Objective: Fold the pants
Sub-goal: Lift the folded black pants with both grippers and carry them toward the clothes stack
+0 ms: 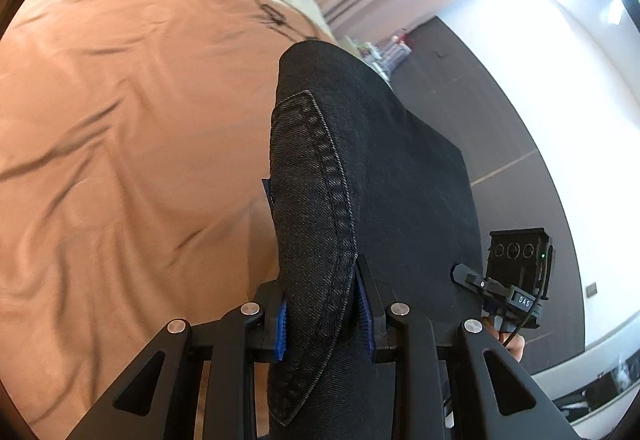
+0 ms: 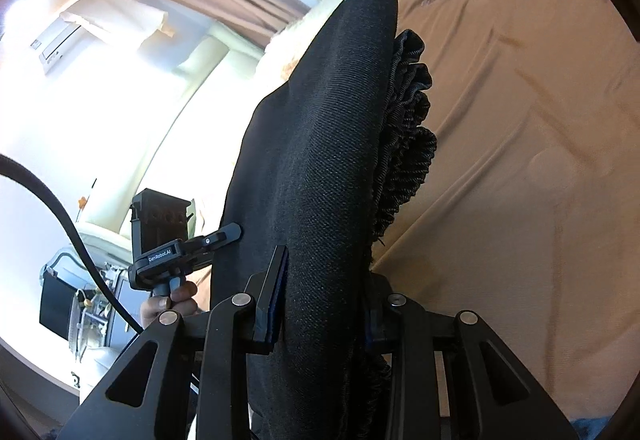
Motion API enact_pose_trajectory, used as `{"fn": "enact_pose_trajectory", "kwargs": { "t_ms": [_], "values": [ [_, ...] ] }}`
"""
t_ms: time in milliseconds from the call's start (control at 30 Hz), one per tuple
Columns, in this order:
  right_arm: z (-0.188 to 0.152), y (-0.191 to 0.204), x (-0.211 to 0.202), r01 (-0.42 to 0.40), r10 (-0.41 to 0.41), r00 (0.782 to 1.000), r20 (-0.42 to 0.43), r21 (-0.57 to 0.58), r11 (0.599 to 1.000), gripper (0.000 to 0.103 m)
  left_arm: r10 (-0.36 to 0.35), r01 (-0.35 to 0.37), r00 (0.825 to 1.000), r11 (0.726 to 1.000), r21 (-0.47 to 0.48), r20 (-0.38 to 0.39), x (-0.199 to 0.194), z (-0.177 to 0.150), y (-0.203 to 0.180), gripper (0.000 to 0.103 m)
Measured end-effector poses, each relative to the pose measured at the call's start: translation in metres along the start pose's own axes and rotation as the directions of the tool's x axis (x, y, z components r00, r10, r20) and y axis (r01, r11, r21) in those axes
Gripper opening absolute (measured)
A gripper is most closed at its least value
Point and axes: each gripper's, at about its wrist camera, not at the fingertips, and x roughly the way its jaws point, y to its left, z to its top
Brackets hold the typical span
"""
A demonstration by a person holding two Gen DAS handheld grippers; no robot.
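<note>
From the left wrist camera, the left gripper (image 1: pixel 325 314) is clenched on the black denim pants (image 1: pixel 360 176): both blue pads press a thick stitched seam of the fabric between them. The pants rise away from the jaws as a broad dark fold, held up above the bed (image 1: pixel 120 120), which is covered by a wrinkled peach-coloured sheet. A pocket outline with pale stitching shows on the near face of the cloth. To the right of the fold, the right gripper (image 1: pixel 464 274) is seen from the front, one finger reaching into the edge of the fabric; a bit of the hand (image 1: pixel 514 346) that carries it shows below. Beyond it lies dark floor and a bright white wall.

From the right wrist camera, the right gripper (image 2: pixel 326 298) grasps the same pants (image 2: pixel 320 160), the cloth filling the gap between its fingers. A bunched, gathered band of denim hangs along the right edge of the fold. The bed (image 2: pixel 520 120) lies to the right and below. On the left, the left gripper (image 2: pixel 228 232) touches the fabric's far edge, with fingers (image 2: pixel 176 300) of the hand wrapped round its handle.
</note>
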Motion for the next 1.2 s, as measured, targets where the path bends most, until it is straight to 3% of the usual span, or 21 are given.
{"fn": "enact_pose_trajectory", "kwargs": {
  "t_ms": [567,900,1200],
  "values": [
    [0.011,-0.048,-0.155,0.145,-0.144,0.976,0.163,0.011,0.989,0.027,-0.142,0.163,0.981,0.973,0.164,-0.135,0.154,0.051,-0.136,0.029],
    [0.019,-0.054,-0.210,0.225,-0.217,0.960,0.175,-0.030,0.974,0.027,-0.197,0.224,0.967,0.958,0.177,-0.159,0.229,0.057,-0.201,0.029],
    [0.038,-0.059,-0.263,0.243,-0.233,0.957,0.172,-0.042,0.969,0.027,-0.247,0.277,0.953,0.944,0.178,-0.176,0.307,0.068,-0.246,0.029]
  ]
}}
